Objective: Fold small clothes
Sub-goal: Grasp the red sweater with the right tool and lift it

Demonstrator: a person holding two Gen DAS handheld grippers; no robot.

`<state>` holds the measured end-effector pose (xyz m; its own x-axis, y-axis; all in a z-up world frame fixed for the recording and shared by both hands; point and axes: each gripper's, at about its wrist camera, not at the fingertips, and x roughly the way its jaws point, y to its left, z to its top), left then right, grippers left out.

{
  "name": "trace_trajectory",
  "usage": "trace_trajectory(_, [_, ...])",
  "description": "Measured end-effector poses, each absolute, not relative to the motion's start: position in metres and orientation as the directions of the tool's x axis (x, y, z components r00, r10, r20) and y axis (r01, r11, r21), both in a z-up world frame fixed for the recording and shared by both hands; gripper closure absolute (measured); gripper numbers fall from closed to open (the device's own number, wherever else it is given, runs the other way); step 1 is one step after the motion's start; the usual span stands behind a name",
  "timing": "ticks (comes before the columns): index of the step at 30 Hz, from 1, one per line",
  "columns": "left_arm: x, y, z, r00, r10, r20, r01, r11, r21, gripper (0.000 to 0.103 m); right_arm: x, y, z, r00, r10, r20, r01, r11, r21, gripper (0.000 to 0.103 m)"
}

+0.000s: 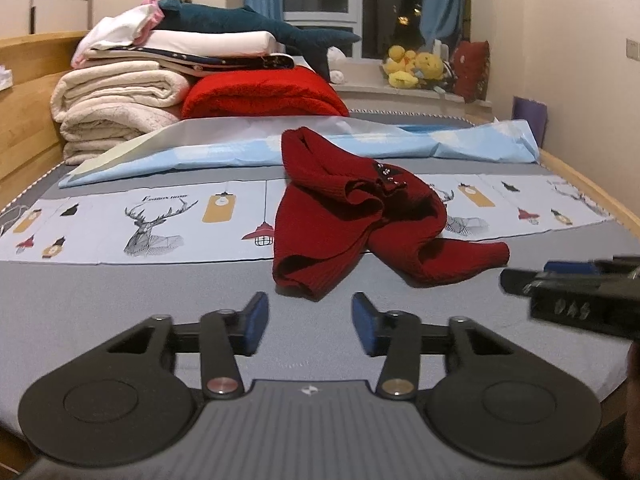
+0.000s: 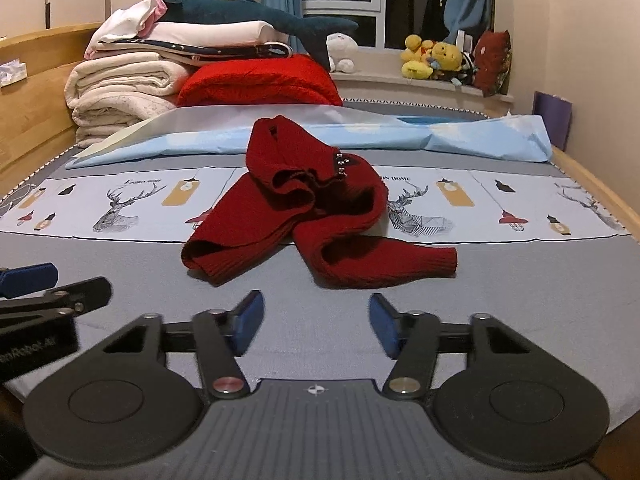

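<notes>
My left gripper (image 1: 310, 322) and right gripper (image 2: 316, 326) hover with jaws apart, holding nothing. The crumpled dark red knit sweater (image 2: 308, 208) lies mid-bed, bare grey sheet (image 2: 120, 276) between us.

My left gripper (image 1: 310, 322) and right gripper (image 2: 316, 326) sit side by side above the bed (image 2: 120, 276), both with fingers spread. The sweater (image 2: 304, 216) lies crumpled just ahead of them, partly on the printed sheet (image 2: 500, 208). Far behind it to the left, folded blankets (image 2: 132, 92) are stacked; stuffed toys (image 2: 432, 60) sit behind to the right.
</notes>
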<state>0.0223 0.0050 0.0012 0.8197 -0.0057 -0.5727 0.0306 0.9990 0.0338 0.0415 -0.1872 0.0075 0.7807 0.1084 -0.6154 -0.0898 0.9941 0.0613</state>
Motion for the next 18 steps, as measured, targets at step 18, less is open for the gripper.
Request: trace_trajectory(18, [0.213, 0.111, 0.011, 0.826, 0.177, -0.535, -0.143, 0.984, 0.105, 0.058, 0.242, -0.121, -0.089, 0.59, 0.311, -0.745, -0.1, 0.944, 0.315, 0.052])
